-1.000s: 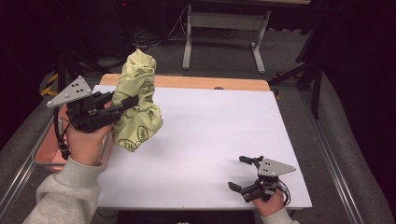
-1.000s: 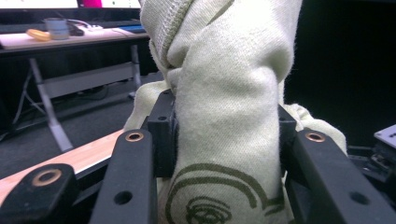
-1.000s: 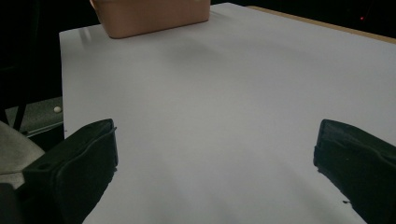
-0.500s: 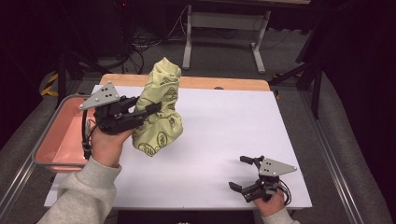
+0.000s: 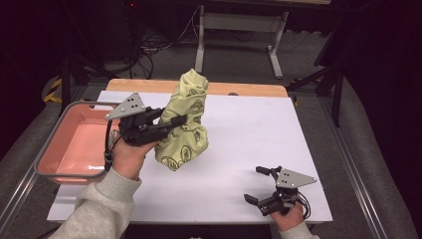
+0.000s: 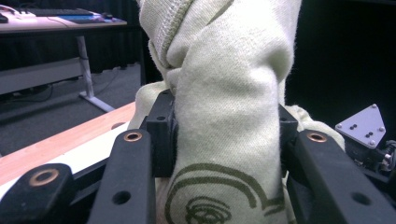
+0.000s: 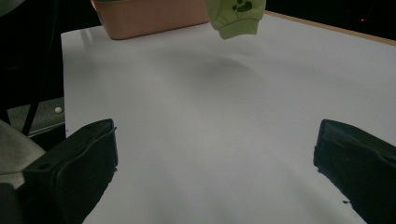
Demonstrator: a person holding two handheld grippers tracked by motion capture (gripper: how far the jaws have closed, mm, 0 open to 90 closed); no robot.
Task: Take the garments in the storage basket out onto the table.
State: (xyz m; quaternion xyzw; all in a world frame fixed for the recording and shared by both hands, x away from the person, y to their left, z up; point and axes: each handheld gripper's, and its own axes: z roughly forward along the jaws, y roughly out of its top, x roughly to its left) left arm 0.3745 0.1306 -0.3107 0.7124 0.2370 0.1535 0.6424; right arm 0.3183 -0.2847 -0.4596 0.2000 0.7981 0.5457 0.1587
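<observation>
Left claw (image 5: 179, 119) is pinching a printed yellow-green garment (image 5: 185, 124) above the counter (image 5: 249, 134); right claw (image 5: 259, 185) is resting spread, well apart.

No words, numbers, labels or brand marks can be read anywhere. The nearest thing is the dark green printed pattern on the pale green cloth (image 5: 184, 124) clamped between the jaws of the left tongs (image 5: 180, 120): curved rings and blotches seen from the left gripper view, pictures rather than letters, and too partial to identify.
</observation>
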